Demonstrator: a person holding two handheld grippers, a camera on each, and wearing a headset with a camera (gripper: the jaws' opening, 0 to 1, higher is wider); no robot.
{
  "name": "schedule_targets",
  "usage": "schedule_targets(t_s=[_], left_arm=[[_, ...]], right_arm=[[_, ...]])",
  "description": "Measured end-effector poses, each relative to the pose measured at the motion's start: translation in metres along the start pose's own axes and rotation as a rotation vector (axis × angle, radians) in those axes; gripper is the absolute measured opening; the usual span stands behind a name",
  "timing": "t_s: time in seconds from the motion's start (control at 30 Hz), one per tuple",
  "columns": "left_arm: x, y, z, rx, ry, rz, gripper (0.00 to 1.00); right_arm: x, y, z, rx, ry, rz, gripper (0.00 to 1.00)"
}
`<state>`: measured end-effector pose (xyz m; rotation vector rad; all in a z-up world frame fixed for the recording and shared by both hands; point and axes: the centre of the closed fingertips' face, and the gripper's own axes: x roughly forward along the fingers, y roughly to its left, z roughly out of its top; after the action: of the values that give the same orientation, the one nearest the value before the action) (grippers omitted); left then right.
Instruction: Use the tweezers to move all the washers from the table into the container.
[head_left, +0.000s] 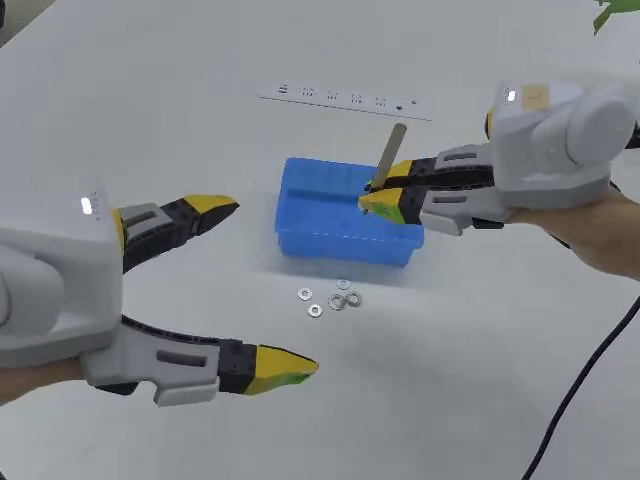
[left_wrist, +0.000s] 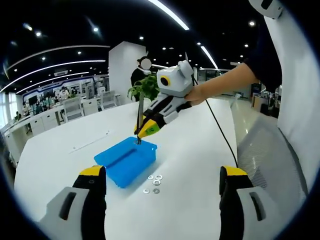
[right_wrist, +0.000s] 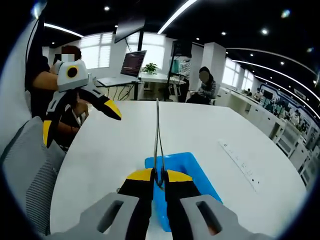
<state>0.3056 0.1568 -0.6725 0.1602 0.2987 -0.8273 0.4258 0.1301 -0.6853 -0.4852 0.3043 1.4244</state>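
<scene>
Several washers (head_left: 337, 300), location? — Loose on white table (head_left: 150, 100), clustered near front wall of blue container (head_left: 340, 245), apart from it.

Tweezers (head_left: 392, 150)? — Upright, slightly tilted, tips down at one corner of container, upper end rising above yellow jaw tips.

Right gripper (head_left: 375, 200), state? — Jaws pressed together on tweezers, hovering over container's right side, well apart from washers.

Left gripper (head_left: 272, 286)? — Jaws spread wide, holding nothing, low over table to left of washers; in left gripper view, washers and container lying ahead between its two jaws.

Between tweezers and washers? — Container's front wall.

Other items? — Long white power strip (head_left: 345, 100) flat on table beyond container. Black cable (head_left: 590, 370) trailing from right gripper across table's right side. Potted plant (left_wrist: 145, 87) behind right gripper in left gripper view. Grey mesh chair (right_wrist: 25, 165) at table edge in right gripper view, seated people at desks further back.
</scene>
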Motion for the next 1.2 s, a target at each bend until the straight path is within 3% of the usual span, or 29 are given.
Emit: schedule_targets(t_s=[0.13, 0.47, 0.83, 1.2], left_arm=[[0.000, 0.004, -0.007, -0.032, 0.022, 0.037, 1.00], [-0.008, 0.007, -0.007, -0.095, 0.042, 0.082, 1.00], [-0.002, 0.010, 0.000, -0.107, 0.060, 0.096, 1.00], [0.001, 0.013, -0.003, -0.116, 0.081, 0.121, 1.00]], right_arm=[[0.012, -0.013, -0.010, -0.011, 0.016, -0.004, 0.09], [0.044, -0.031, -0.044, -0.012, 0.058, 0.014, 0.09], [0.057, -0.036, -0.066, 0.032, 0.078, 0.032, 0.09], [0.061, -0.041, -0.070, 0.081, 0.066, 0.051, 0.10]])
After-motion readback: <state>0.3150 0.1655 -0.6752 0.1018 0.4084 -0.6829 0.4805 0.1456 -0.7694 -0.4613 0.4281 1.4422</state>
